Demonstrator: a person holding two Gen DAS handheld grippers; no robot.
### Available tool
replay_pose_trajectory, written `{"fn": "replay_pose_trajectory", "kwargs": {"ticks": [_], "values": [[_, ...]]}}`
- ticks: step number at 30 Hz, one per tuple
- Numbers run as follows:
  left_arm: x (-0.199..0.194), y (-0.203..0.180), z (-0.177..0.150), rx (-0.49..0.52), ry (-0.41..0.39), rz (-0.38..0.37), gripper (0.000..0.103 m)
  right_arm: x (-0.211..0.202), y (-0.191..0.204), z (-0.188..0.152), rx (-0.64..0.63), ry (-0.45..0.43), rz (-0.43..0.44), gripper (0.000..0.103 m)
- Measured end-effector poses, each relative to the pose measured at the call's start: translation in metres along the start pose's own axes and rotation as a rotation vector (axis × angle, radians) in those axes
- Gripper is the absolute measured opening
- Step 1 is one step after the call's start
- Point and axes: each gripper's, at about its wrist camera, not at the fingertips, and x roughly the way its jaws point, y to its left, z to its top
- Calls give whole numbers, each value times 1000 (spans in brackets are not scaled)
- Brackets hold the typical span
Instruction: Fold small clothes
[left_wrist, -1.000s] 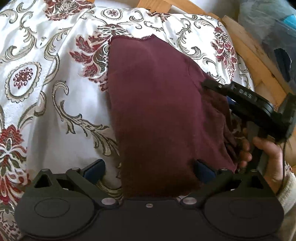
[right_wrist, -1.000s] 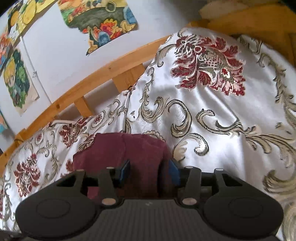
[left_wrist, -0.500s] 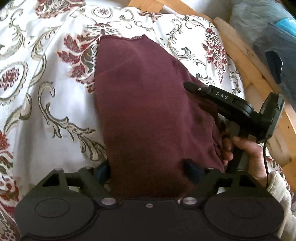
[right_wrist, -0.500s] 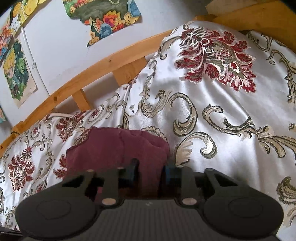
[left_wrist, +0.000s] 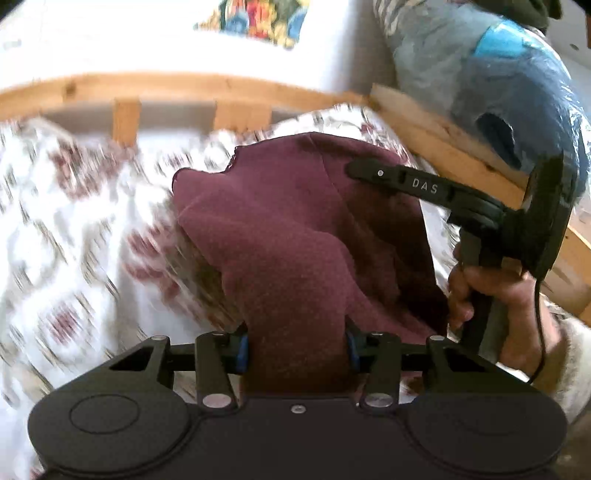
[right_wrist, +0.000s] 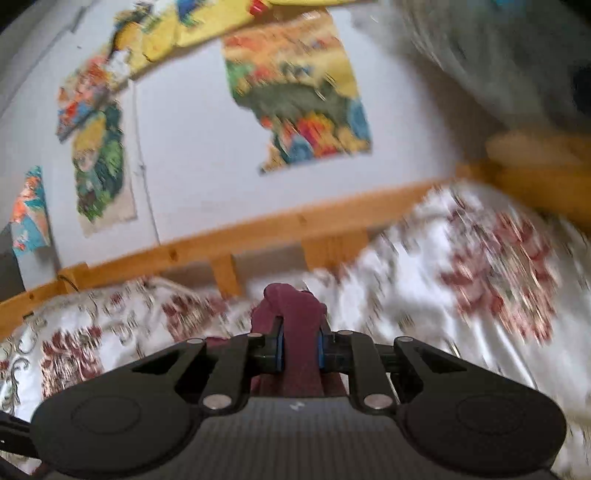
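Observation:
A maroon garment (left_wrist: 295, 236) hangs lifted above the white bedspread (left_wrist: 66, 236) with red and gold flowers. My left gripper (left_wrist: 297, 349) is shut on the garment's near edge, which bunches between the blue pads. My right gripper (right_wrist: 299, 349) is shut on another bunched edge of the same garment (right_wrist: 295, 310). The right gripper's black body (left_wrist: 480, 206) and the hand that holds it show at the right of the left wrist view, beside the cloth. The garment's far part is hidden in the right wrist view.
A wooden bed rail (left_wrist: 221, 88) runs along the far side of the bed, with another rail (left_wrist: 461, 147) on the right. A white wall with colourful posters (right_wrist: 295, 96) stands behind. A blue and grey plastic-wrapped bundle (left_wrist: 498, 74) lies beyond the right rail.
Both grippers have closed on the garment and lifted it off the bedspread; both views now tilt upward toward the wall and are blurred by motion.

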Motion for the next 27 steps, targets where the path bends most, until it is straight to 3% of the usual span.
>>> {"fn": "replay_pose_trajectory", "kwargs": {"ticks": [4,10,15,19,22,24,27], "values": [[4,27,18,-3,-31,66,48,33,25,19,-49,-14,30,18],[39,69,26,-86,-19,103,49,98,50,21,-107,67,18,18],[60,89,16,-191,39,91,50,132,51,9,-171,159,-31,19],[63,98,8,-241,68,79,54,136,36,2,-125,199,-67,21],[62,103,4,-291,94,77,59,137,30,-3,-121,228,-100,29],[59,104,3,-309,99,85,64,135,32,-5,-153,235,-113,40],[53,105,2,-334,98,91,71,126,31,-4,-146,239,-114,50]]}}
